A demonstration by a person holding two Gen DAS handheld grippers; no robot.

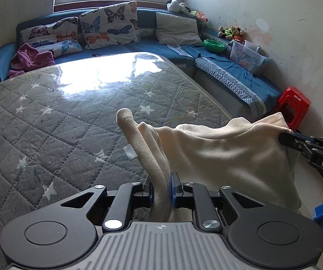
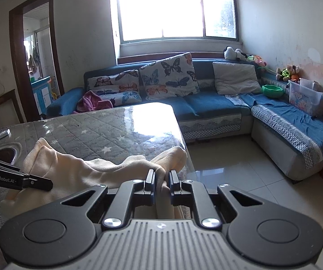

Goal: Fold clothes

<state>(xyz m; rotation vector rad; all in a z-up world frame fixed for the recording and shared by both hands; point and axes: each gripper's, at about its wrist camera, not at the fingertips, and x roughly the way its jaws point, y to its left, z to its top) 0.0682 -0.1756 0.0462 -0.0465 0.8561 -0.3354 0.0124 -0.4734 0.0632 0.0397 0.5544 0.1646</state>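
Note:
A cream fleece garment [image 1: 217, 150] is held up between both grippers above the near edge of the table [image 1: 71, 103]. My left gripper [image 1: 162, 185] is shut on one bunched corner of it, which sticks up past the fingers with a small white tag on its left. In the left wrist view the right gripper [image 1: 284, 136] comes in from the right edge, clamped on the cloth's far corner. My right gripper [image 2: 162, 177] is shut on the garment [image 2: 89, 173]. In that view the left gripper [image 2: 46, 184] enters from the left, its tip against the cloth.
The table has a grey quilted cover with white stars [image 2: 94, 132] under a glossy sheet. A blue corner sofa [image 2: 206, 105] with butterfly cushions stands behind, with a purple cloth [image 1: 31, 59], a green bowl [image 1: 214, 46] and a clear box [image 1: 249, 58] on it. A red stool [image 1: 294, 105] and tiled floor [image 2: 240, 168] lie to the right.

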